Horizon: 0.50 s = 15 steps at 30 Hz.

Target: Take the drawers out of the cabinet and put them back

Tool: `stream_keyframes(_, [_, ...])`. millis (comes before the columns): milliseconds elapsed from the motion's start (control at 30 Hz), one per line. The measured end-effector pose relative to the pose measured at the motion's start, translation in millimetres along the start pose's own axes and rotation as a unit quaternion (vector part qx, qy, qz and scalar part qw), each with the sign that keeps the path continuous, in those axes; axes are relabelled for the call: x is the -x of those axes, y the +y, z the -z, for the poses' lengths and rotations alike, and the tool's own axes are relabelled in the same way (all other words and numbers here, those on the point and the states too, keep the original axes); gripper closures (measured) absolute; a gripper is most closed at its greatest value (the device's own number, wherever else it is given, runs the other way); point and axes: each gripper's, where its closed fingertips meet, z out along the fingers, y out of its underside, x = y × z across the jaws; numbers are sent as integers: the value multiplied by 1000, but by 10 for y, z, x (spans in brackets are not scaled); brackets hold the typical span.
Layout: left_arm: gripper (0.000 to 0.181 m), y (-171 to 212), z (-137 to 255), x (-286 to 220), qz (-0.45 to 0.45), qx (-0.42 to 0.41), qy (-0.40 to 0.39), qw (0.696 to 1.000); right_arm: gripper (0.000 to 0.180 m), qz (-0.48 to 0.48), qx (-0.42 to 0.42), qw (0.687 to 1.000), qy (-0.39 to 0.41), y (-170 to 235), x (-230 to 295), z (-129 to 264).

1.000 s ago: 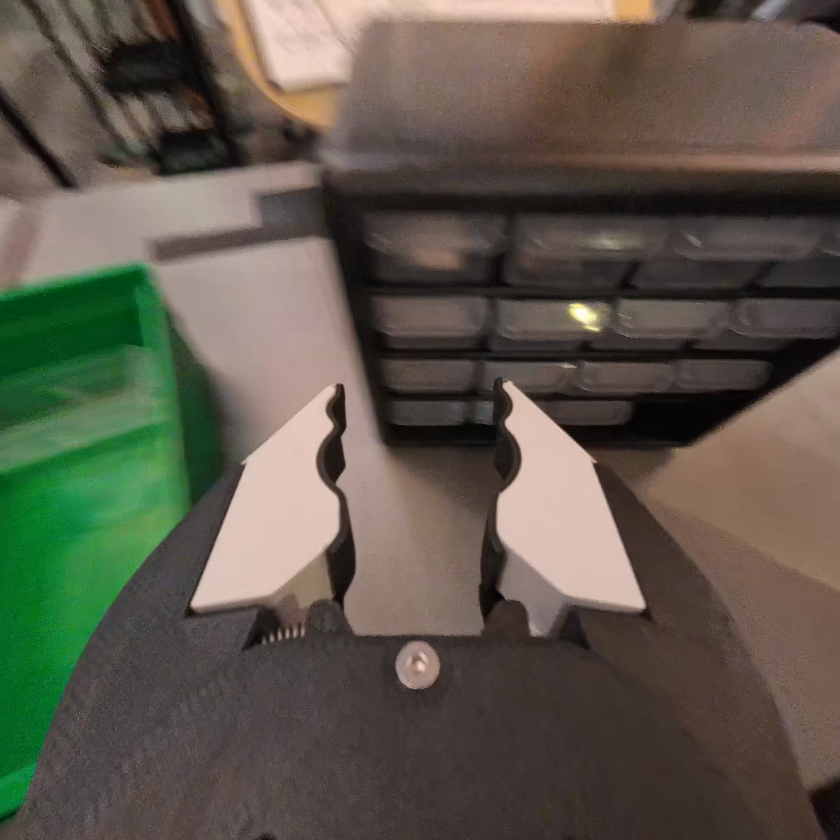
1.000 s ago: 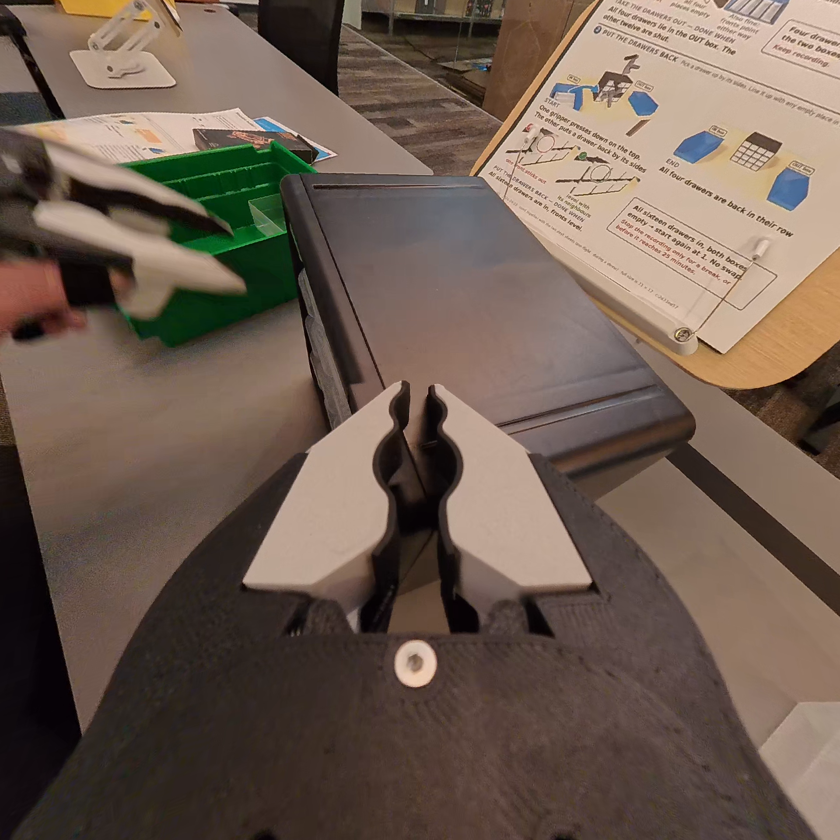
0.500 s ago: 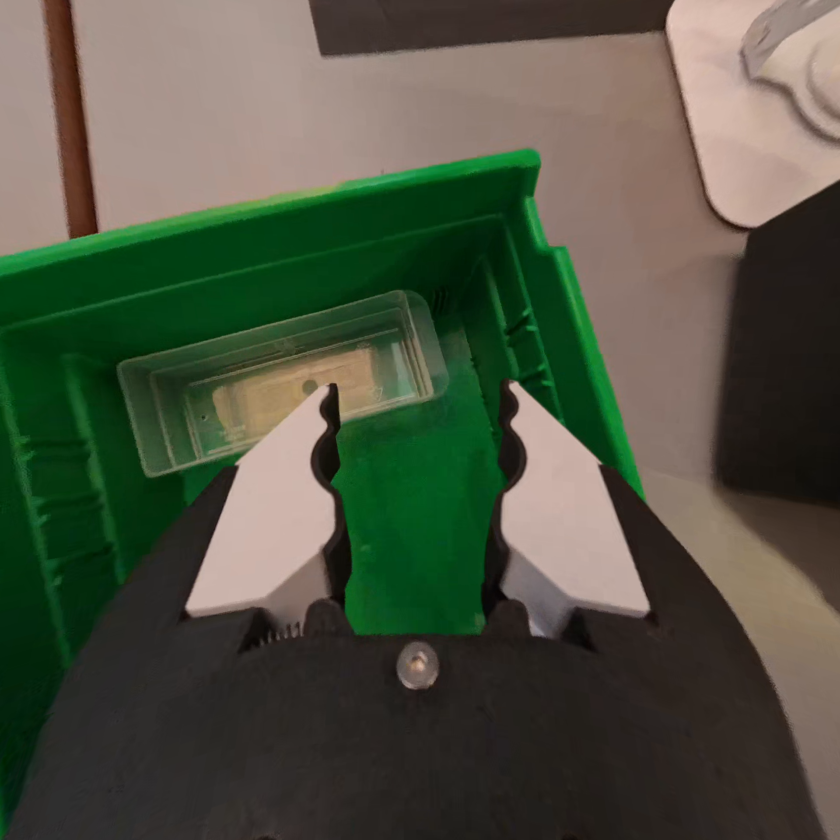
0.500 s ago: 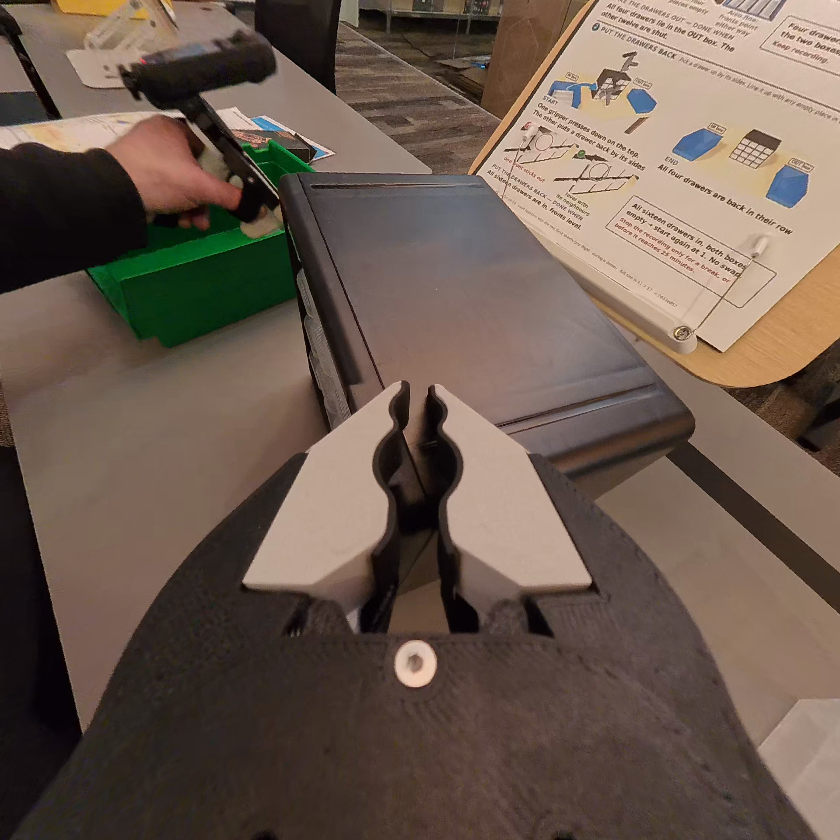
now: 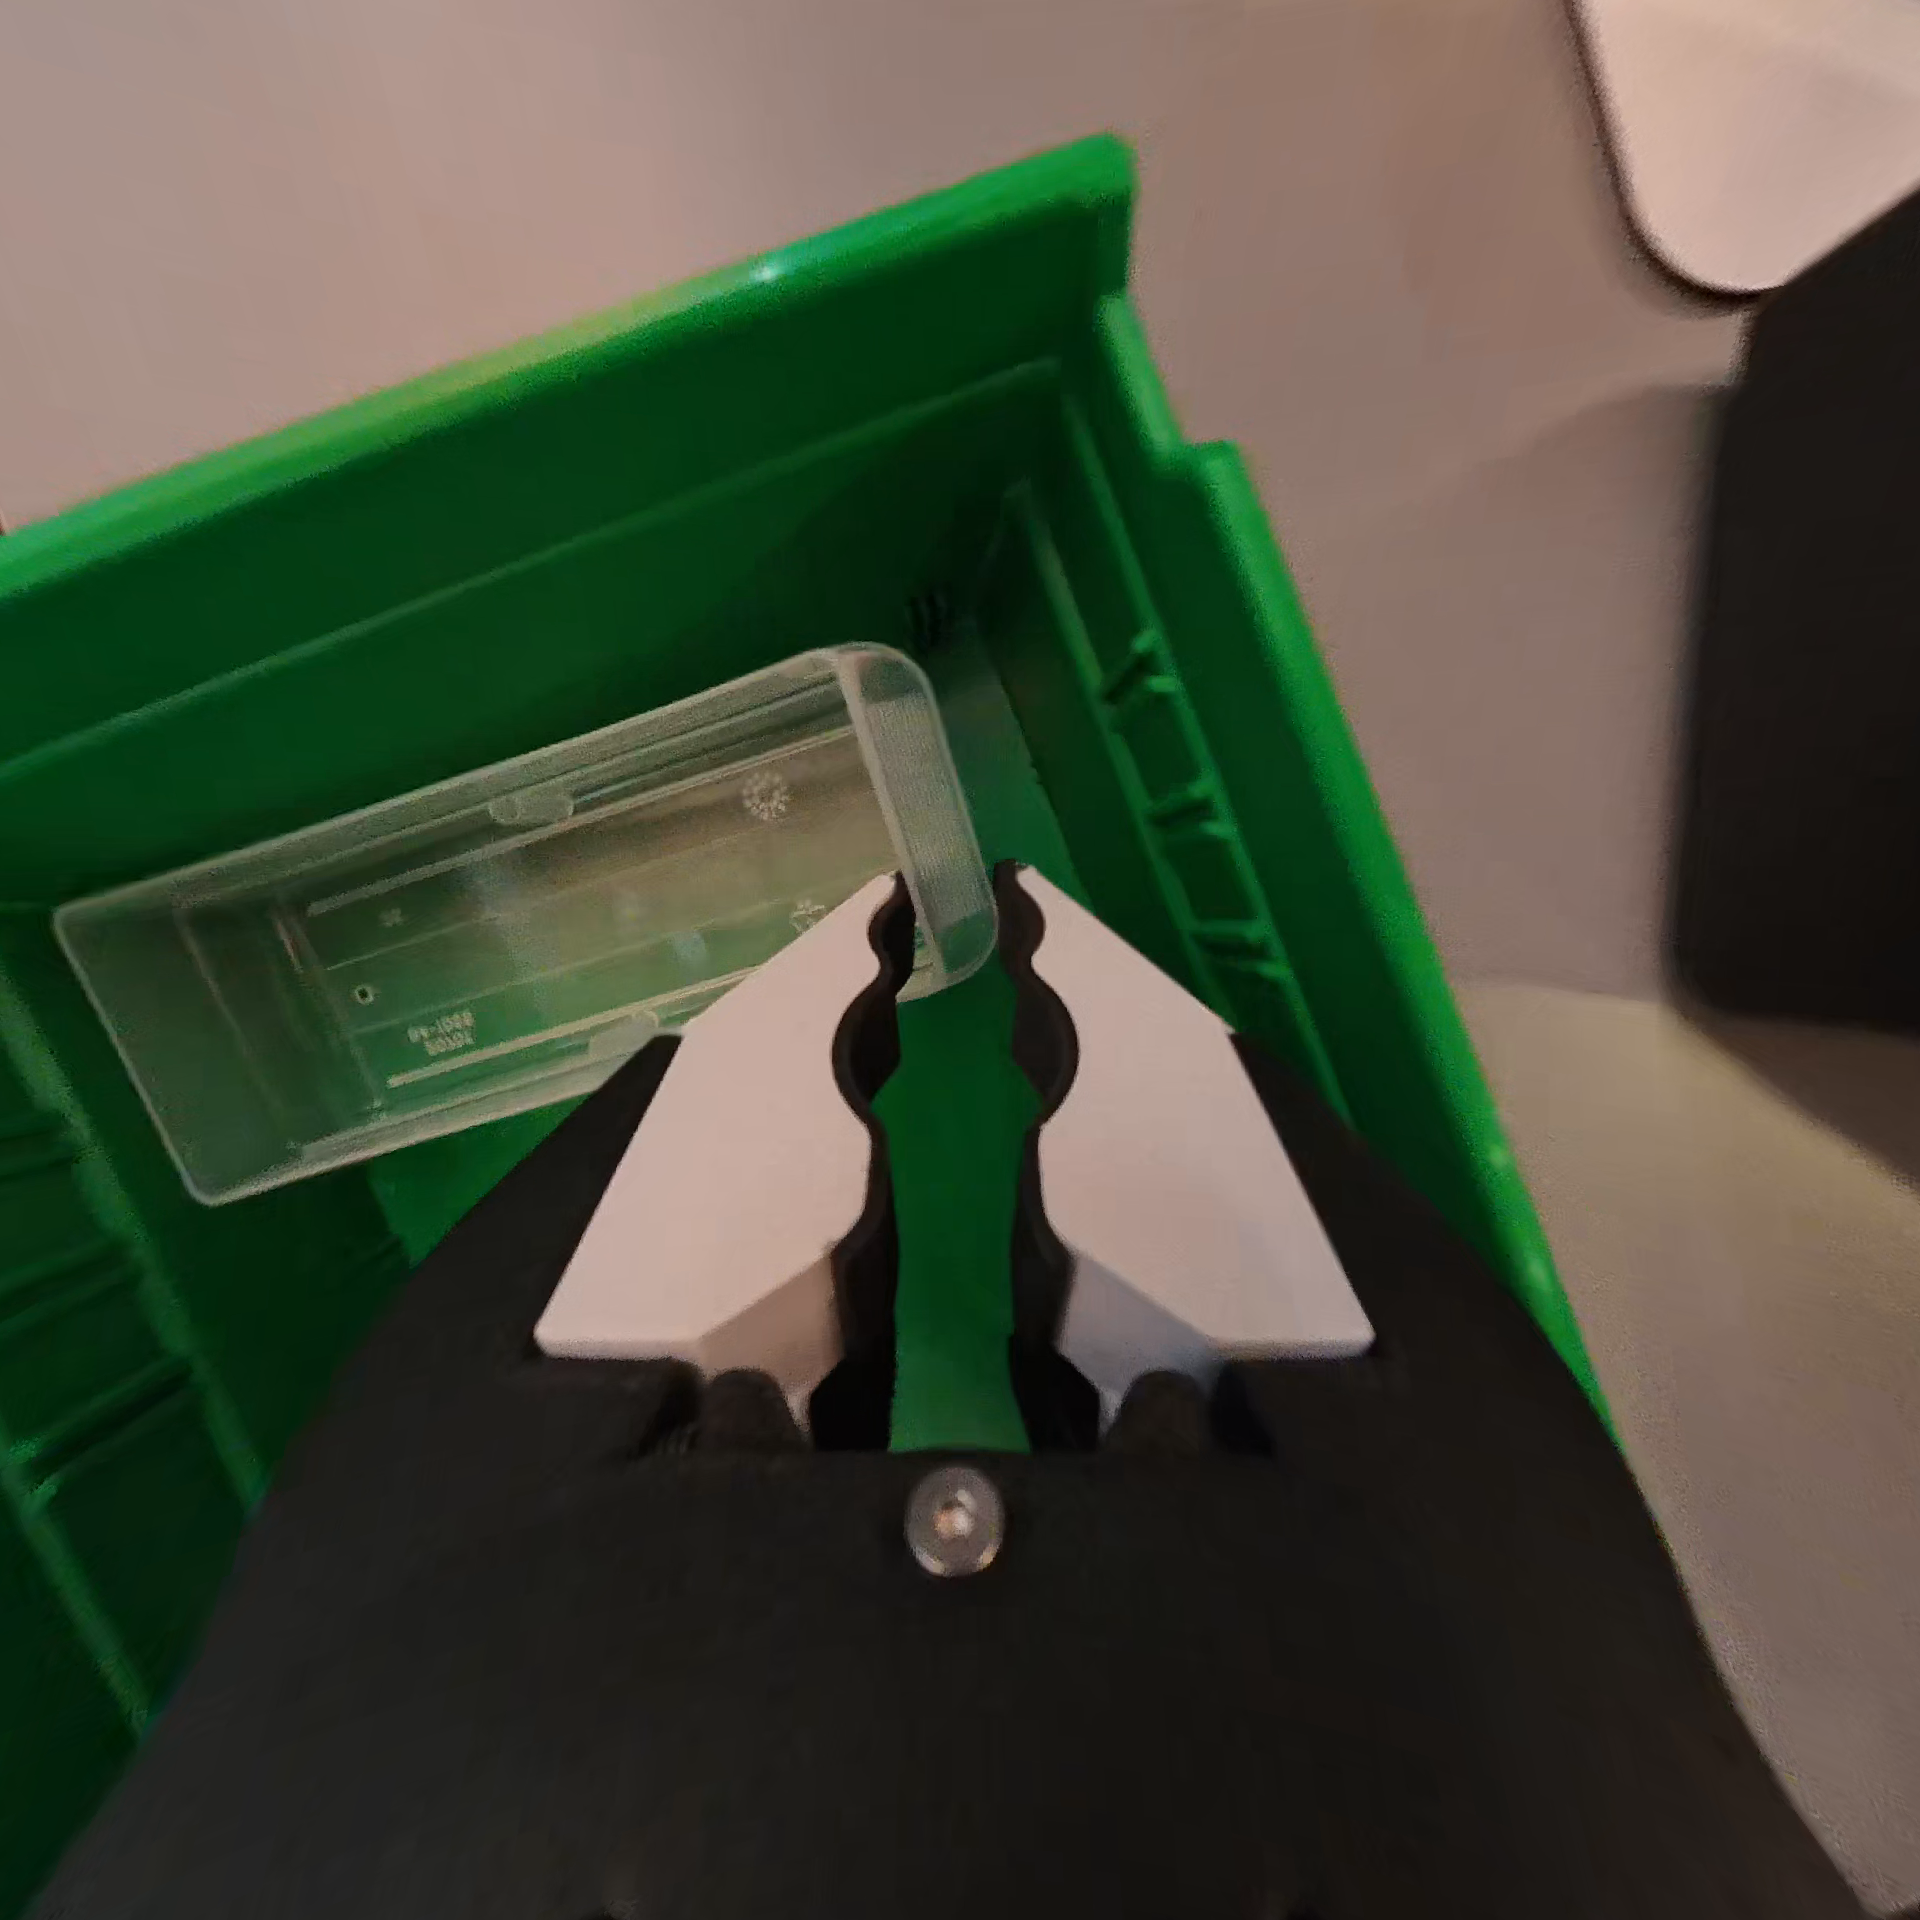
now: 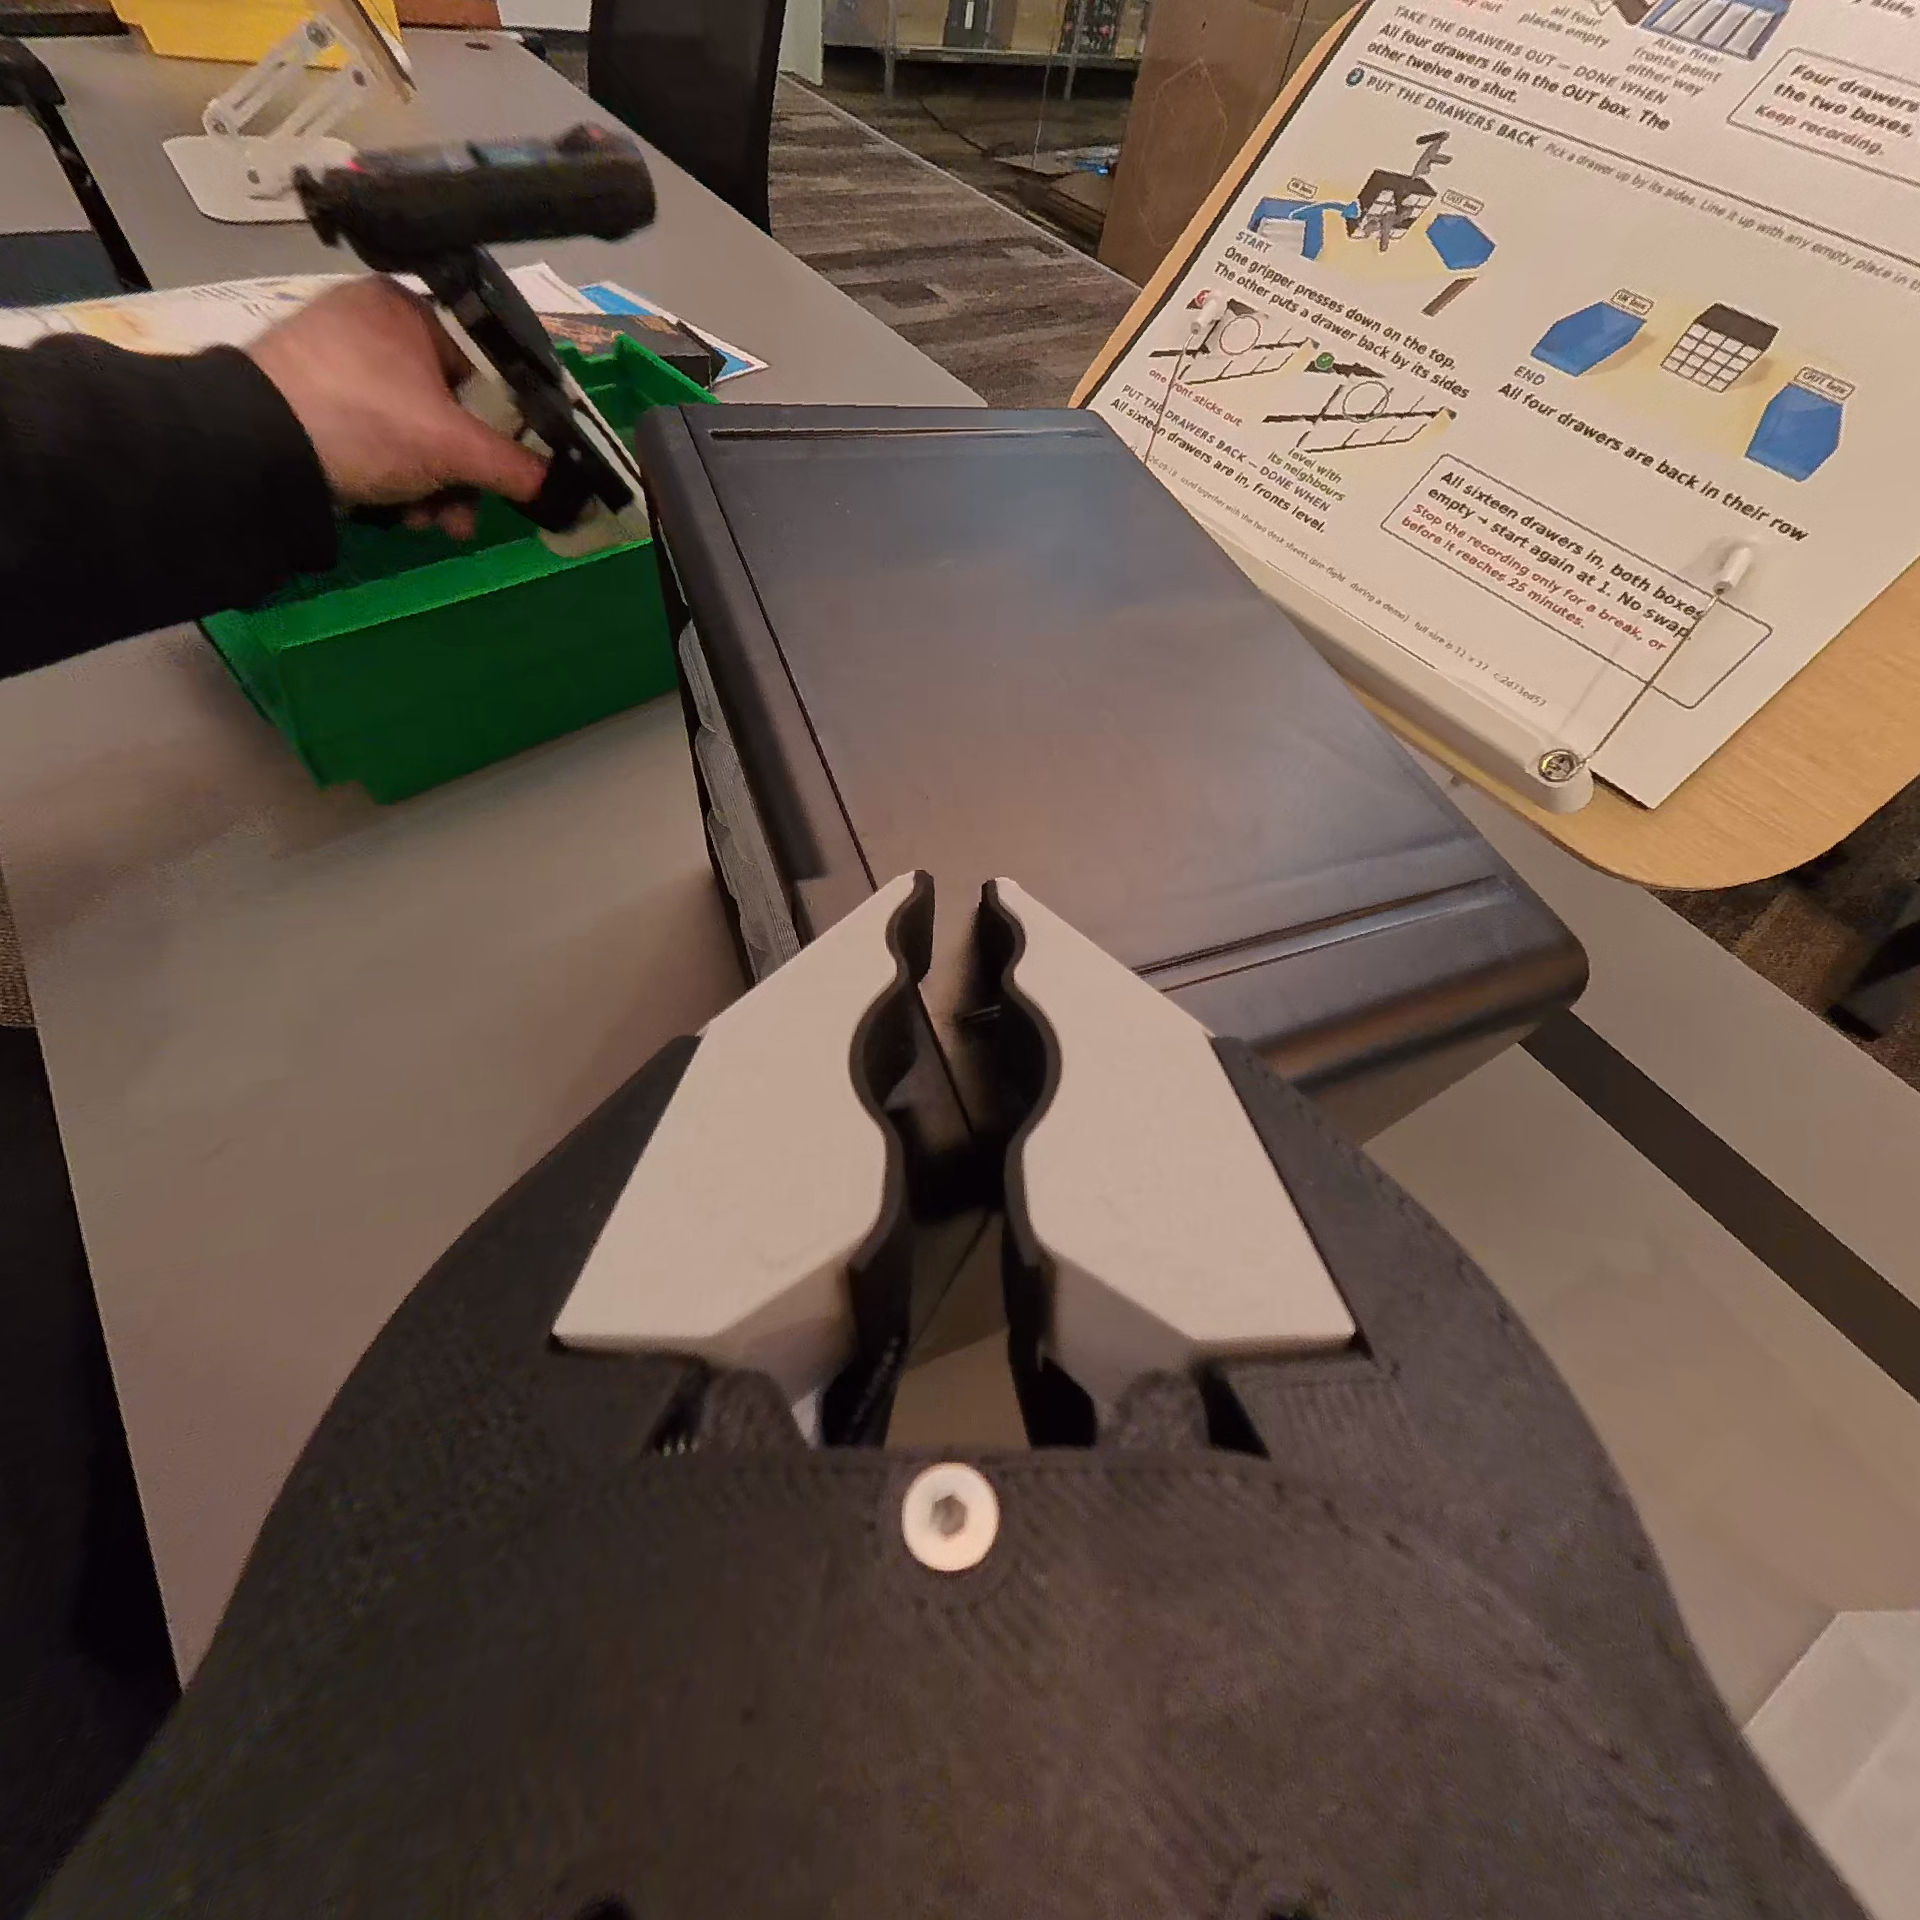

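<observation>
On the grey table stood a black cabinet, its flat top facing the right wrist camera and the edges of its clear drawer fronts just visible along its left face. A tilted wooden board carrying a printed instruction sheet leaned just beside the cabinet's right side. A green bin sat on the table touching or almost touching the cabinet's far left corner; which could not be determined.

The right gripper was positioned at the near end of the cabinet top, its fingers nearly together with only a narrow slot between them and nothing held. Contact with the cabinet could not be confirmed.

A person's hand, in a dark sleeve, held the left gripper down inside the bin. One clear plastic drawer lay tilted in the bin, open side up. The left gripper's fingers were slightly apart, straddling the drawer's rounded front end at their tips; a firm clamp could not be confirmed.
</observation>
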Motion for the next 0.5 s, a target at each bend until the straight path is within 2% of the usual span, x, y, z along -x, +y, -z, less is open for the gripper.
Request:
stream_keyframes(133, [168,-35,458,-242,-86,-40,21,995,172,0,-1,1000,0,-1,1,1])
stream_keyframes(367, [167,130,1319,-1044,-266,-70,63,959,172,1,-1,1000,0,-1,2,2])
stream_keyframes(500, [167,642,1640,-1789,-377,-37,134,916,172,0,-1,1000,0,0,2,2])
